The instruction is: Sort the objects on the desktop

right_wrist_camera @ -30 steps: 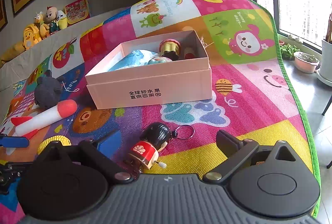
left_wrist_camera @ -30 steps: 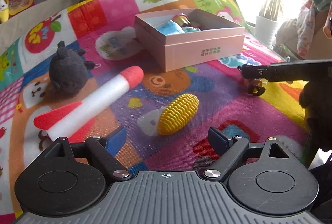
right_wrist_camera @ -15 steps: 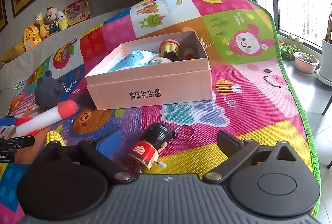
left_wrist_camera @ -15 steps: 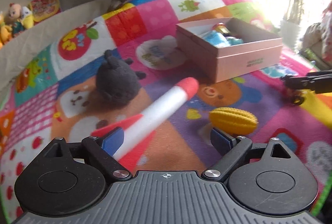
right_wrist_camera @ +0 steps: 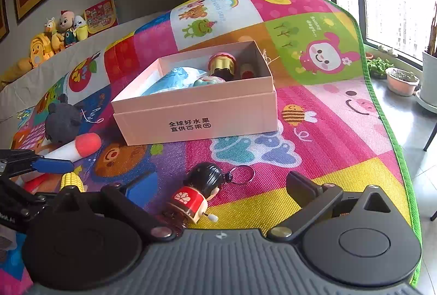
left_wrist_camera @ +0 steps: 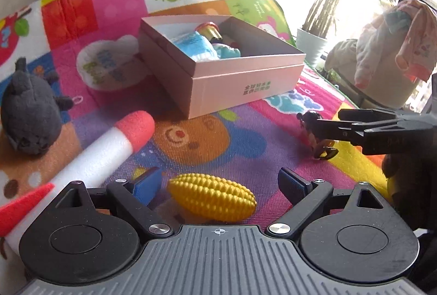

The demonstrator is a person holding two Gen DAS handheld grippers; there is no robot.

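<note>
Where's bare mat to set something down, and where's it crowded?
Free: the mat right of the pink cardboard box, out to the green mat edge, and the far patches behind it. Crowded: front left, holding the grey plush, foam rocket, yellow toy corn and doll keychain.

A colourful cartoon play mat [right_wrist_camera: 327,131] is spread as the surface. Laid directly on it are a pink box [right_wrist_camera: 196,114] (open-topped), a grey plush [left_wrist_camera: 27,114], a foam rocket [left_wrist_camera: 103,150], a yellow corn toy [left_wrist_camera: 213,196] and a doll keychain [right_wrist_camera: 199,191].

Pink box [right_wrist_camera: 196,114] front: "全球好水果 直供百果园". Mat [right_wrist_camera: 316,29]: "sunny days".
</note>
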